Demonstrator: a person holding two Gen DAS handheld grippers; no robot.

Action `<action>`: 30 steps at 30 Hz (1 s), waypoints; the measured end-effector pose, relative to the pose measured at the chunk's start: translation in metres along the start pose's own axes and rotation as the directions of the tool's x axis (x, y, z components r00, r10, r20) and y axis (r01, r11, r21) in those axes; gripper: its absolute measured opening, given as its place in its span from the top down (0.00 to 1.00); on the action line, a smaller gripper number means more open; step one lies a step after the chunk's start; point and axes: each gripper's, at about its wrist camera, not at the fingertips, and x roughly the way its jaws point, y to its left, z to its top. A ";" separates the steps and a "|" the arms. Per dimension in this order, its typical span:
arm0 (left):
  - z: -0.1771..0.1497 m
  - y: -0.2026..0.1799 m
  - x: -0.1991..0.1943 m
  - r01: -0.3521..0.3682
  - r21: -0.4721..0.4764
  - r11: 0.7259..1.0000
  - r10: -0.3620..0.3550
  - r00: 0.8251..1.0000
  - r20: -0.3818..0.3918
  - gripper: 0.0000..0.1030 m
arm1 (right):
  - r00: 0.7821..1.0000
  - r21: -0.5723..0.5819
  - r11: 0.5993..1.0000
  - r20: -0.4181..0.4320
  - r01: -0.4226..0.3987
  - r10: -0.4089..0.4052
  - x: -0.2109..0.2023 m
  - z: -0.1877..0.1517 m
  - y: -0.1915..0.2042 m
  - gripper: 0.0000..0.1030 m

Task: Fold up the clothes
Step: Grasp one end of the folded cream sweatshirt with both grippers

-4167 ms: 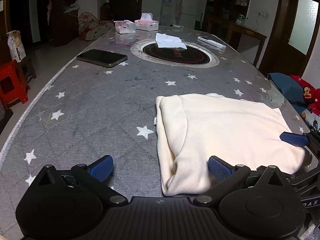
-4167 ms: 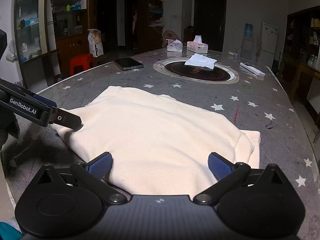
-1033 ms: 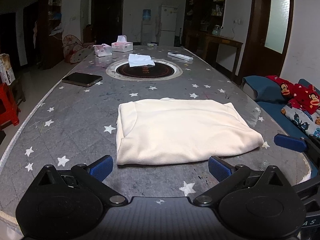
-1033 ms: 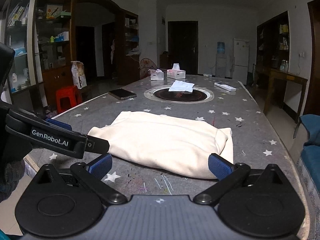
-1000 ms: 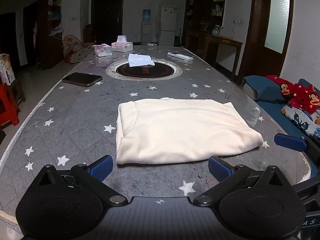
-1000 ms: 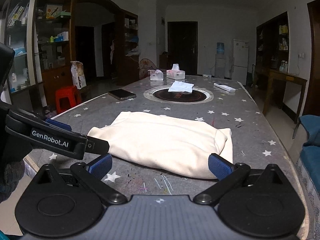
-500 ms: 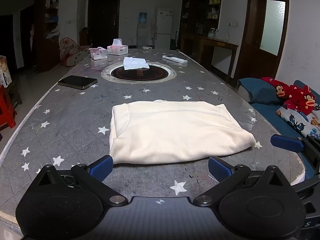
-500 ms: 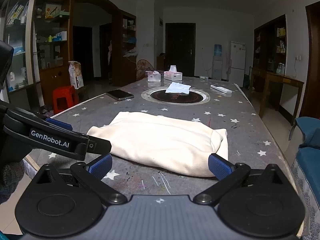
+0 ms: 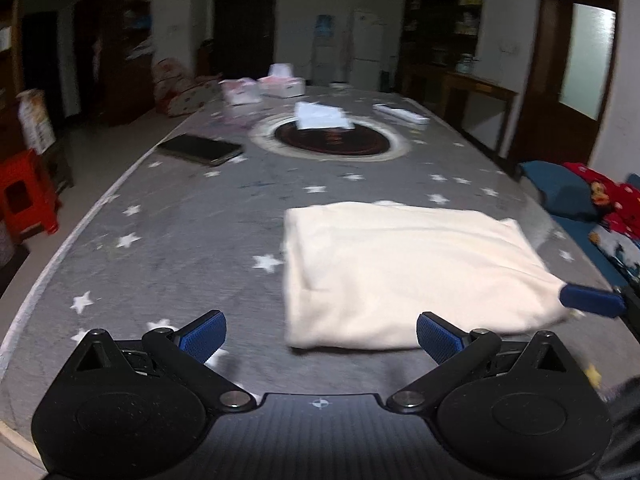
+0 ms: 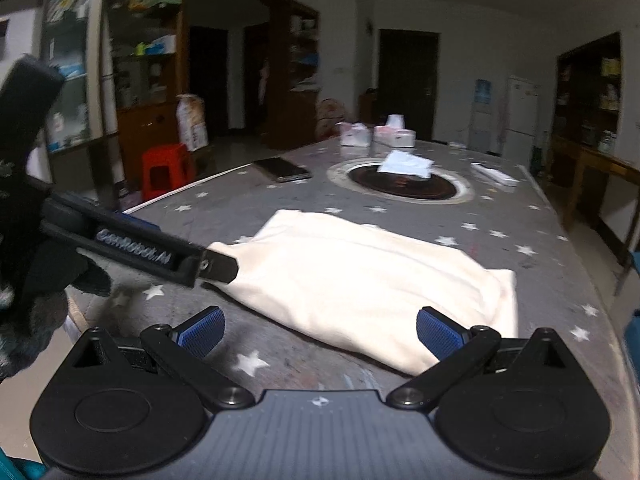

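A cream garment (image 9: 404, 268) lies folded into a flat rectangle on the grey star-patterned table (image 9: 180, 232); it also shows in the right wrist view (image 10: 360, 276). My left gripper (image 9: 320, 334) is open and empty, just short of the garment's near edge and toward its left corner. My right gripper (image 10: 320, 330) is open and empty at the near edge, its right finger close to the near right corner. One blue right-gripper fingertip (image 9: 592, 302) sits at the garment's right corner. The left gripper's finger (image 10: 160, 256) reaches the garment's left corner.
A dark phone (image 9: 200, 150) lies at the far left of the table. A round dark hotplate (image 9: 330, 142) with a white tissue (image 9: 322, 116) sits mid-table, with tissue boxes (image 9: 280, 84) and a white remote (image 9: 402, 114) behind. A red stool (image 9: 24, 192) stands left, a blue sofa (image 9: 560, 192) right.
Both grippers have moved back in toward the garment after pulling away, and the left view has swung left. The garment has not moved. Both grippers stay open.
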 end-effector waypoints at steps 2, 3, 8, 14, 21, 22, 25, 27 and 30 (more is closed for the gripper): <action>0.005 0.011 0.007 -0.027 -0.026 0.999 0.027 1.000 -0.006 0.00 | 1.000 -0.033 0.999 -0.018 -0.021 0.021 0.012 0.005 0.006 0.00; 0.007 0.017 0.010 -0.036 -0.040 0.999 0.036 0.999 -0.009 0.00 | 0.999 -0.052 0.998 -0.026 -0.032 0.030 0.018 0.007 0.009 0.00; 0.022 0.044 0.020 -0.056 -0.112 0.992 0.054 0.998 -0.015 0.01 | 0.994 -0.165 0.981 -0.060 -0.099 0.090 0.047 0.021 0.032 0.08; 0.036 0.062 0.030 0.018 -0.204 0.979 -0.026 0.999 -0.038 0.01 | 0.982 -0.285 0.943 -0.122 -0.173 0.143 0.083 0.030 0.059 0.38; 0.042 0.064 0.046 0.122 -0.322 0.939 -0.158 0.983 -0.089 0.00 | 0.985 -0.271 0.949 -0.104 -0.163 0.140 0.091 0.033 0.054 0.85; 0.043 0.065 0.049 0.136 -0.348 0.928 -0.179 0.979 -0.097 0.00 | 0.983 -0.235 0.956 -0.094 -0.174 0.156 0.088 0.036 0.048 0.86; 0.045 0.065 0.061 0.180 -0.427 0.886 -0.251 0.961 -0.115 0.00 | 0.978 -0.131 0.970 -0.052 -0.207 0.202 0.077 0.044 0.027 0.90; 0.046 0.063 0.068 0.201 -0.471 0.859 -0.291 0.948 -0.126 0.00 | 0.973 -0.074 0.971 -0.026 -0.229 0.228 0.069 0.047 0.017 0.91; 0.045 0.057 0.080 0.234 -0.519 0.822 -0.353 0.925 -0.143 0.01 | 0.965 -0.021 0.965 0.005 -0.262 0.263 0.057 0.048 0.007 0.94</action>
